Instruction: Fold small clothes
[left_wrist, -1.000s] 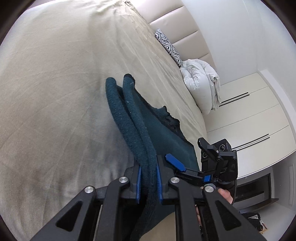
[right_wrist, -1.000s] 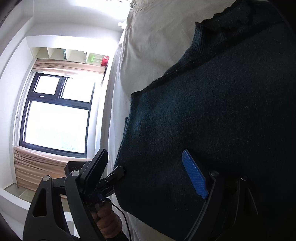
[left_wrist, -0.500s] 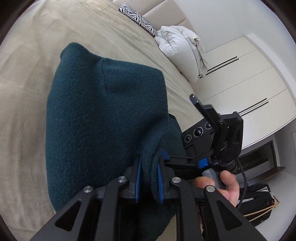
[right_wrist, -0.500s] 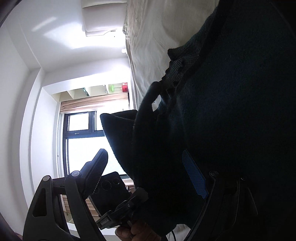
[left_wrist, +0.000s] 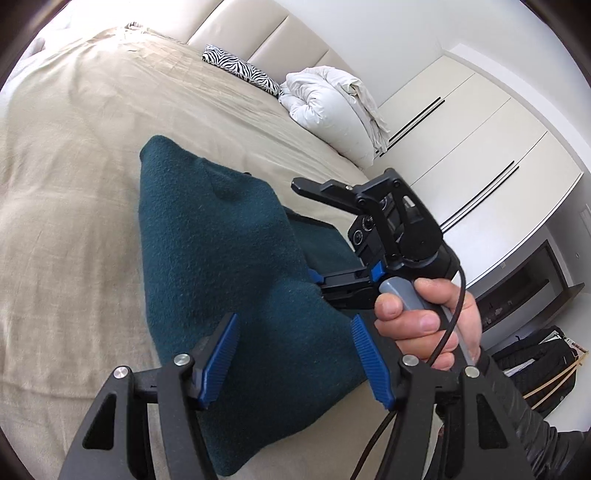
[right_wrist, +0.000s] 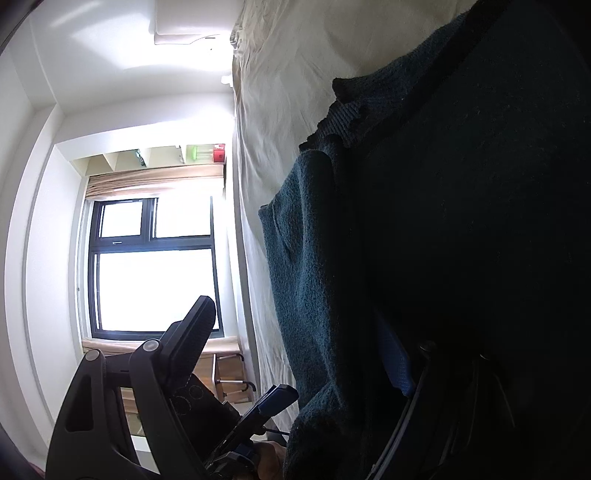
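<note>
Two claws, one dark teal garment on the bed.

Left claw (left_wrist: 295, 354) has its blue pads spread apart, with the folded garment (left_wrist: 221, 266) lying between and ahead of them, not pinched. Right claw (left_wrist: 321, 280), just to its right, seems closed on the garment's far edge, though the cloth hides its tips. I judge one fold is just laid down; next the right claw must let go, then smooth. Beyond, on the bed (left_wrist: 74, 166): one zebra pillow (left_wrist: 240, 70), one white duvet (left_wrist: 328, 103).
</note>
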